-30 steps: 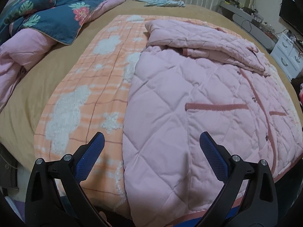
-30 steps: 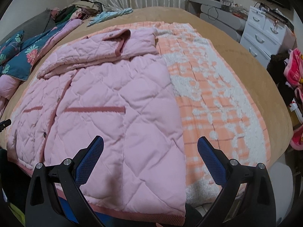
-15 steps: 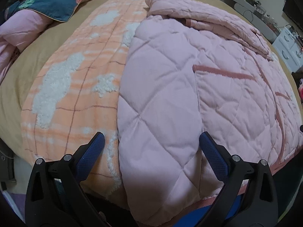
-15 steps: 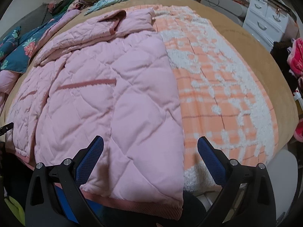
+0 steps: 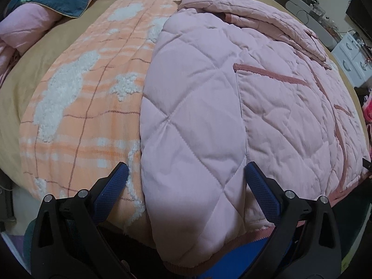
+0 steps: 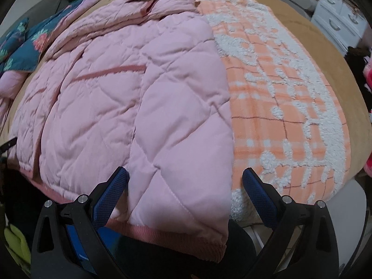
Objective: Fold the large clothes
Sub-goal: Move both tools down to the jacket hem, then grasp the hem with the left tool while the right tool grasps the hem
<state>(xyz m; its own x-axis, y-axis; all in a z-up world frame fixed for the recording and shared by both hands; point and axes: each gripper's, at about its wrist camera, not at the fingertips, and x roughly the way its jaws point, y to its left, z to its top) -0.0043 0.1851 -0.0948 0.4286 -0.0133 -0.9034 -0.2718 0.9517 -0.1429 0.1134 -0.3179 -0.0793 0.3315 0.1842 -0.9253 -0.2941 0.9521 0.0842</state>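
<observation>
Between the spread, empty jaws of the left gripper (image 5: 187, 186) lies the near left corner of the pink quilted jacket (image 5: 232, 97), its ribbed hem (image 5: 204, 264) draping over the bed's near edge. The right gripper (image 6: 184, 189), jaws equally wide and holding nothing, frames the near right corner. Each arm is nearest its own corner. From the hem the jacket's long axis runs straight away toward the bed's far edge, over the orange blanket (image 6: 290, 107).
</observation>
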